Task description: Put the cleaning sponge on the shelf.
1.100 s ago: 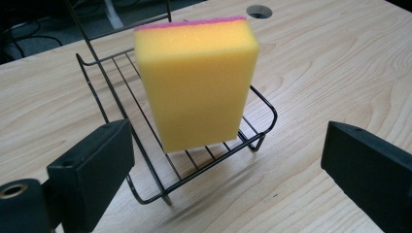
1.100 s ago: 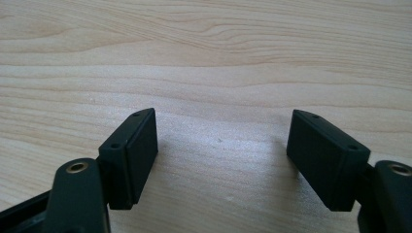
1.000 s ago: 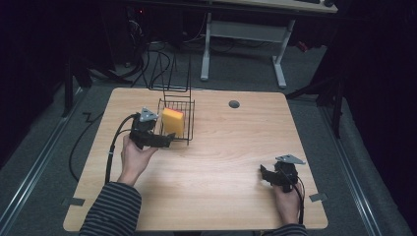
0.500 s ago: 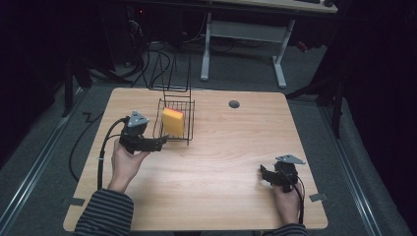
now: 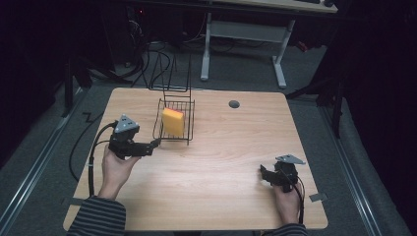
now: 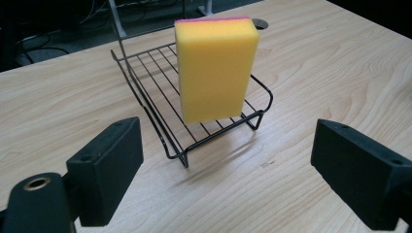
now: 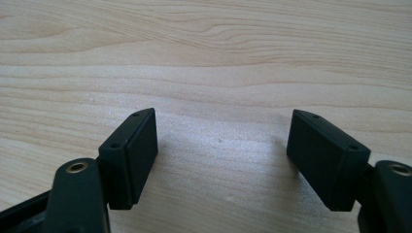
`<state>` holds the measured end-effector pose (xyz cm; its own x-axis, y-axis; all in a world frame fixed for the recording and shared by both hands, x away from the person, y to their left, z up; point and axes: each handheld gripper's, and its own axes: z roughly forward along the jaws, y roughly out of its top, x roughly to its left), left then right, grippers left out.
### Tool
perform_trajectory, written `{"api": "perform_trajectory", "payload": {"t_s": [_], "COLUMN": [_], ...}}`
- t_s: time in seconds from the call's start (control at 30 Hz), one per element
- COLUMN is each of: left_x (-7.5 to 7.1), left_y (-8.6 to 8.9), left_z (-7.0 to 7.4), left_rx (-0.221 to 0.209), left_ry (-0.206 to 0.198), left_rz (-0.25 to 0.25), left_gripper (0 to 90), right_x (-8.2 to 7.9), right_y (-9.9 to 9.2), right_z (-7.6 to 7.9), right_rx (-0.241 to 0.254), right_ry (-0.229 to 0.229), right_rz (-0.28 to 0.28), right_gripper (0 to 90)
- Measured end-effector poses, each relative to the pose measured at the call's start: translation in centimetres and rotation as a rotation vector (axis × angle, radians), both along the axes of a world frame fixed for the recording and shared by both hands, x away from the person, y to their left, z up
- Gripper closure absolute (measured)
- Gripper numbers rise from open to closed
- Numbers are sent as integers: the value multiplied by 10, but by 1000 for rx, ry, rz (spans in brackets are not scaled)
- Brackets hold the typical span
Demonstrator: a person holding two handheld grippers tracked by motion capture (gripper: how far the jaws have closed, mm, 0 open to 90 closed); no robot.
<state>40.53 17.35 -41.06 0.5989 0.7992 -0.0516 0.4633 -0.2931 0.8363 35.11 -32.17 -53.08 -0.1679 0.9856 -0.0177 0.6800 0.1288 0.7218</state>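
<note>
A yellow sponge (image 5: 173, 122) with a pink top layer stands upright on its end in a small black wire basket (image 5: 189, 137) at the table's back left. In the left gripper view the sponge (image 6: 216, 68) leans in the basket (image 6: 145, 104) just ahead of the jaws. My left gripper (image 5: 156, 143) is held level a little left of the basket and points at it. It is open with nothing between its jaws, which have just been closing. My right gripper (image 5: 262, 173) rests low at the front right, open (image 7: 223, 145) over bare wood.
The basket's tall wire handle (image 5: 174, 73) rises at its far side. A grey round grommet (image 5: 234, 104) sits in the tabletop near the back edge. A black cable (image 5: 91, 157) loops from the left gripper off the table's left edge.
My left gripper has drawn back leftward from the sponge and basket, and its jaws stand narrower than before. The sponge stays in the basket. The right hand has not moved.
</note>
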Motion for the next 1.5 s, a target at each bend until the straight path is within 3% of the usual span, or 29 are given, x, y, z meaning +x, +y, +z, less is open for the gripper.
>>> {"api": "perform_trajectory", "payload": {"t_s": [0.53,0.93,1.5], "left_x": [-14,-24,-33], "left_y": [21,39,57], "left_z": [-1,-10,-26], "left_rx": [-40,-57,-81], "left_ry": [2,5,41], "left_rz": [29,57,88], "left_gripper": [143,146,152], "right_x": [0,0,0], "right_y": [0,0,0], "right_z": [0,0,0], "right_rx": [0,0,-1], "right_ry": [0,0,-1], "right_rz": [0,-1,0], "right_gripper": [271,271,271]}}
